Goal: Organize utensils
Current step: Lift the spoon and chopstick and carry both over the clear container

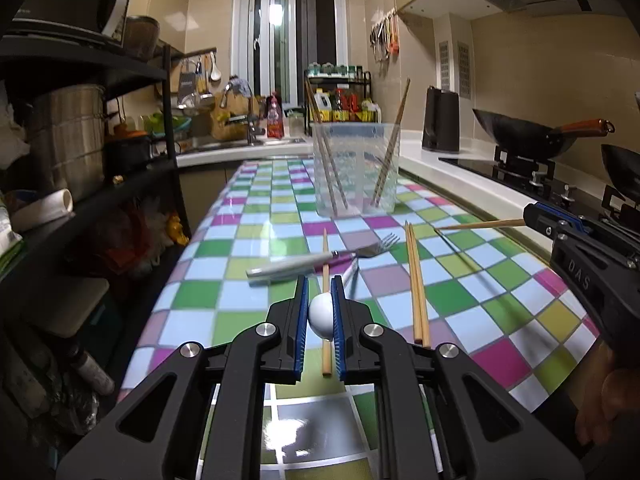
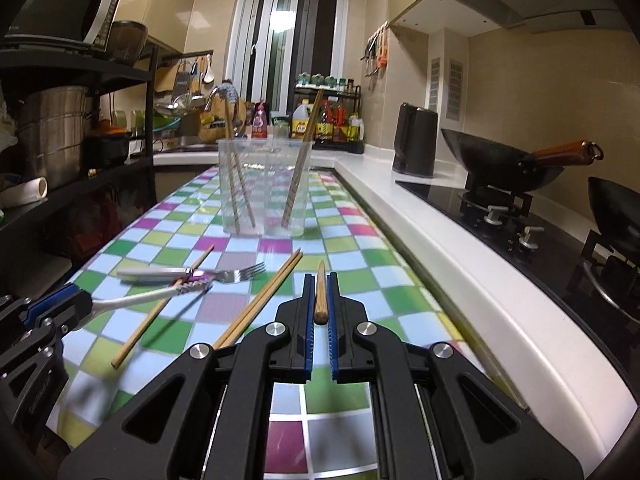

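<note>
A clear plastic cup (image 1: 356, 168) holding three chopsticks stands on the checkered table (image 1: 260, 200); it also shows in the right wrist view (image 2: 264, 188). My left gripper (image 1: 320, 284) is shut on a white-handled utensil (image 1: 322, 314), held above the table; its handle shows in the right wrist view (image 2: 132, 300). My right gripper (image 2: 320, 280) is shut on a wooden chopstick (image 2: 320, 296), seen from the left (image 1: 480, 225). A white-handled fork (image 1: 320, 260), a single chopstick (image 1: 326, 308) and a pair of chopsticks (image 1: 416, 280) lie on the table.
A white counter (image 2: 460, 256) with a stove, two woks (image 2: 504, 164) and a black kettle (image 2: 414, 146) runs along the right. A dark shelf rack (image 1: 100, 184) with pots stands at the left. A sink and spice rack (image 1: 340, 100) are at the far end.
</note>
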Motion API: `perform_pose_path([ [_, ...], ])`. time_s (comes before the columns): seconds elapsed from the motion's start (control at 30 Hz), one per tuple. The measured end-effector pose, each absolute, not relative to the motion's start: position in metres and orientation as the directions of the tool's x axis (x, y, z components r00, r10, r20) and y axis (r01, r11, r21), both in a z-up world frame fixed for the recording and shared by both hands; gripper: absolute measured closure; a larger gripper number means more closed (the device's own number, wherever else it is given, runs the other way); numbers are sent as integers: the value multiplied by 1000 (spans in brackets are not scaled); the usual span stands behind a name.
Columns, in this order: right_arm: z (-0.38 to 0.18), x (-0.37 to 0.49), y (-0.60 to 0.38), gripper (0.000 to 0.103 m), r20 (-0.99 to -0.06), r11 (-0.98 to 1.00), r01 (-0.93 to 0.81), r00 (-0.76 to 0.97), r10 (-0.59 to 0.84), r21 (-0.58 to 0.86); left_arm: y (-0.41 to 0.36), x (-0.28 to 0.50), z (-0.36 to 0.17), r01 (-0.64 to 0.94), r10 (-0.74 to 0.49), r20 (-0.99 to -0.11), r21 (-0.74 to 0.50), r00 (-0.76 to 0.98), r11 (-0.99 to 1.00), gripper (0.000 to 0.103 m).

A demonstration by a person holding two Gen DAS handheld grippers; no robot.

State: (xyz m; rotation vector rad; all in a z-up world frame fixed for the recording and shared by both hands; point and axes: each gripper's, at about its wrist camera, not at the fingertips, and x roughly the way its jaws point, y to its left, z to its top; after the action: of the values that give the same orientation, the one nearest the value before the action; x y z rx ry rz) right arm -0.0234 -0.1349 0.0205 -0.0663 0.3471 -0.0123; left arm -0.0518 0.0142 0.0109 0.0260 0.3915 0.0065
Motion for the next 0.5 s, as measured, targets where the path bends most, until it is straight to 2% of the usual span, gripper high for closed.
perform_pose_path([
  [0.5, 79, -8, -126, 97, -233, 995, -20, 973, -3, -96, 25, -19, 57, 9, -4, -310, 15, 951, 1000, 92],
])
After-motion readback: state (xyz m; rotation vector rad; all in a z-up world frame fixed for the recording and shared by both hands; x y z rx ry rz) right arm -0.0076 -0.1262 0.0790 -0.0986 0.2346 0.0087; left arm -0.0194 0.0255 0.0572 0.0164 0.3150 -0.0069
